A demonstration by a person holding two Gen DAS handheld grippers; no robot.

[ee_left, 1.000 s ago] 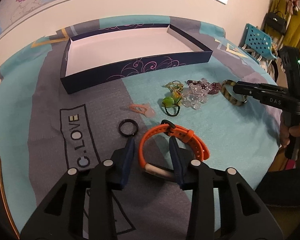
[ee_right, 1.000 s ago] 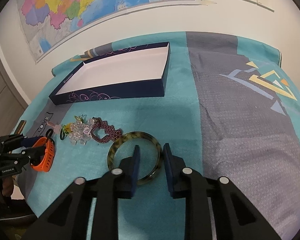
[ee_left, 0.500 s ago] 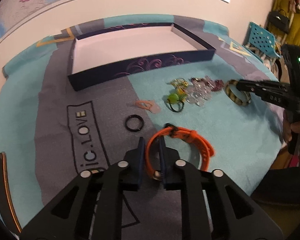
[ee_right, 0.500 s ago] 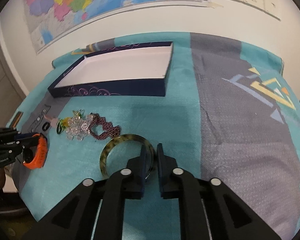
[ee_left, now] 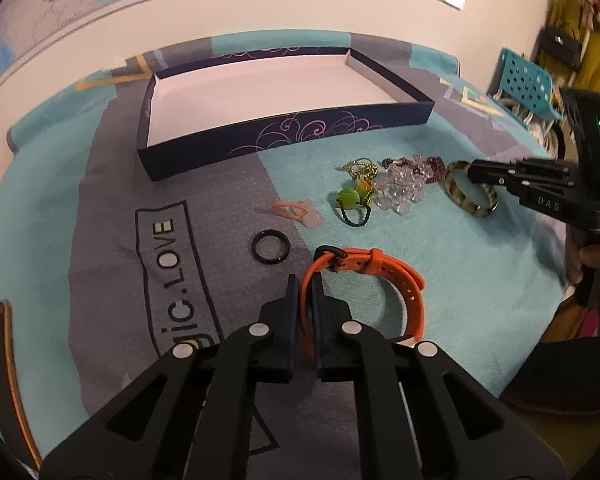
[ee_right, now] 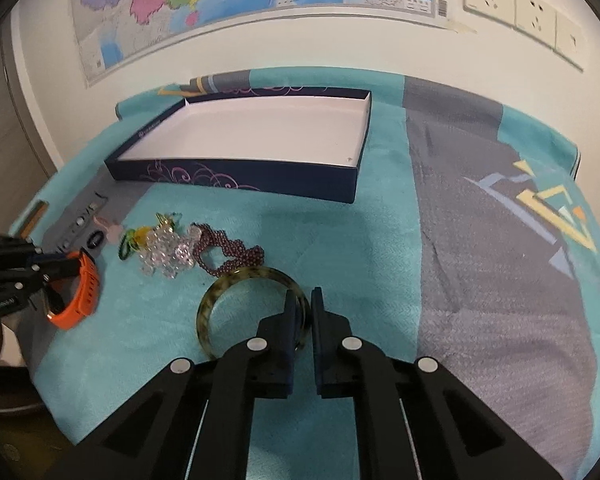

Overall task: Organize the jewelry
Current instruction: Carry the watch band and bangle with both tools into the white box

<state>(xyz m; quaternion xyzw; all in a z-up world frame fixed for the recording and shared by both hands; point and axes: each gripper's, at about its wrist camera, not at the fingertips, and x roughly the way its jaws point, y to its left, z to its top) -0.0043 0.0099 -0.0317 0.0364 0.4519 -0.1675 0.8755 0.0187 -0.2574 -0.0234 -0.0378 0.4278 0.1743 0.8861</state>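
My left gripper [ee_left: 305,280] is closing its jaws on the near left side of an orange watch band [ee_left: 380,264], and the pads press the strap. My right gripper [ee_right: 303,296] is closing on the near right rim of a mottled green-brown bangle [ee_right: 220,296], pinching it. Both items rest on the teal and grey cloth. Between them lie a black ring [ee_left: 271,247], a pink hair clip [ee_left: 296,212], a green hair tie [ee_left: 352,204], clear beads [ee_left: 400,192] and purple beads [ee_right: 228,252]. A shallow navy box [ee_left: 284,136] with a white inside stands behind.
The table's front edge drops off just beside the right gripper's handle, where a hand [ee_left: 596,256] holds it. A blue perforated crate [ee_left: 528,84] and hanging clothes stand off the far right. A dark wooden piece [ee_left: 4,344] sits at the left edge. The wall runs behind the box.
Both grippers have closed: the left from straddling the orange band to pinching its strap, the right from straddling the bangle's rim to pinching it. Neither hand has shifted noticeably.
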